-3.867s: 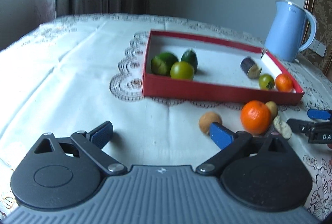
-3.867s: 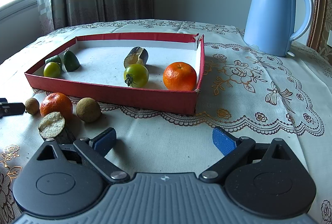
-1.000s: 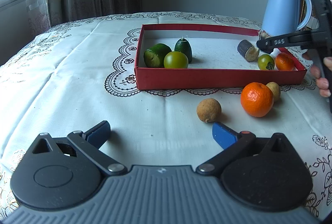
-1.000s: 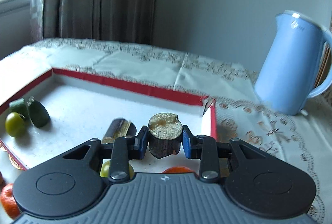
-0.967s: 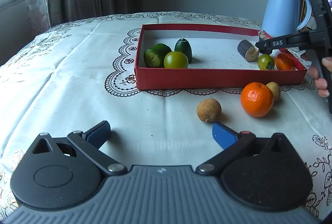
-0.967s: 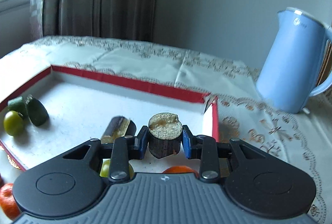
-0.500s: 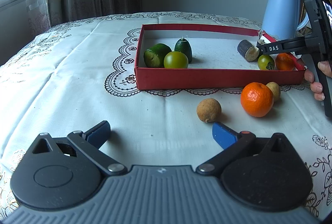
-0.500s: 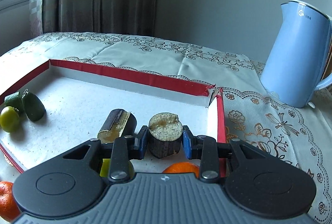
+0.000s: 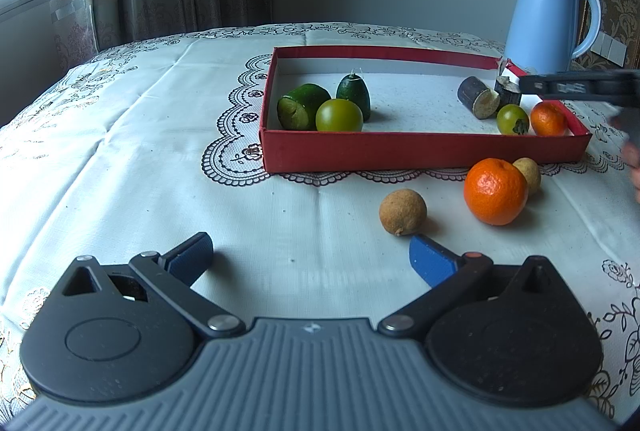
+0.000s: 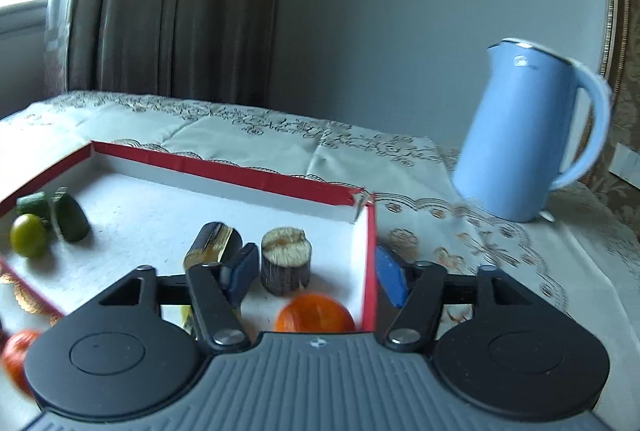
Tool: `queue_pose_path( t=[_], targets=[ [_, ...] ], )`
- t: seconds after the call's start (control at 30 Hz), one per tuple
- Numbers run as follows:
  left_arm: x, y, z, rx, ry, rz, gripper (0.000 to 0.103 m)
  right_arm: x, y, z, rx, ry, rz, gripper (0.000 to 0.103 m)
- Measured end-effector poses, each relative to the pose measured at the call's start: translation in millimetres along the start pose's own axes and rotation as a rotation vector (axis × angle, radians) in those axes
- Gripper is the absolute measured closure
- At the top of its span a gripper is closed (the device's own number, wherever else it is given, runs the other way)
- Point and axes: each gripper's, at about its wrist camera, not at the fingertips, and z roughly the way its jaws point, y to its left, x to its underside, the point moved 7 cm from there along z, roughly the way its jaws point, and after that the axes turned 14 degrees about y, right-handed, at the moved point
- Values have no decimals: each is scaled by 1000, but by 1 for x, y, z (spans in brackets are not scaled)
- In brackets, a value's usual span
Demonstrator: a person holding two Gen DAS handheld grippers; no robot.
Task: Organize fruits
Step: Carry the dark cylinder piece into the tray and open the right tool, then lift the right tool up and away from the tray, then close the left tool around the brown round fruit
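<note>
Left gripper (image 9: pixel 310 255) idles wide open; right gripper (image 10: pixel 316 277) has just sprung wide, releasing the dark-barked cut sugarcane stub (image 10: pixel 285 261) upright inside the red cardboard tray (image 10: pixel 240 173) — one more sorted, orange tangerine (image 9: pixel 495 190) waiting outside

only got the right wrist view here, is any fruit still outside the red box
Observer: Yes. An orange and two brown fruits, one near and one behind the orange, lie on the cloth in front of the red box.
Operator: is the left tool holding anything
Observer: No. The left tool is open and empty, just short of the nearer brown fruit.
Operator: whats in the near box corner, its cut off for me
Observer: A green tomato sits there beside a small orange.
</note>
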Motion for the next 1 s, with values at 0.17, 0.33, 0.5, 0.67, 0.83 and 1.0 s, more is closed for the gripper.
queue_pose_path(
  t=[0.17,0.33,0.5,0.67,0.83,1.0],
  targets=[
    [0,0,0,0,0,0,0,35,-3,-41,-67,-38,-9,35],
    [0,0,0,0,0,0,0,63,-1,-51,-160,-9,18,35],
    [0,0,0,0,0,0,0,70,3,-40,-140,51,1,35],
    [0,0,0,0,0,1,0,80,8,-30,-140,118,-12,33],
    [-1,-4,-1,-32,-8,14,0,82,6,-26,-139,137,-1,23],
    [-5,-25,-9,-48,-39,63,0,81,4,-25,-137,143,6,19]
  ],
)
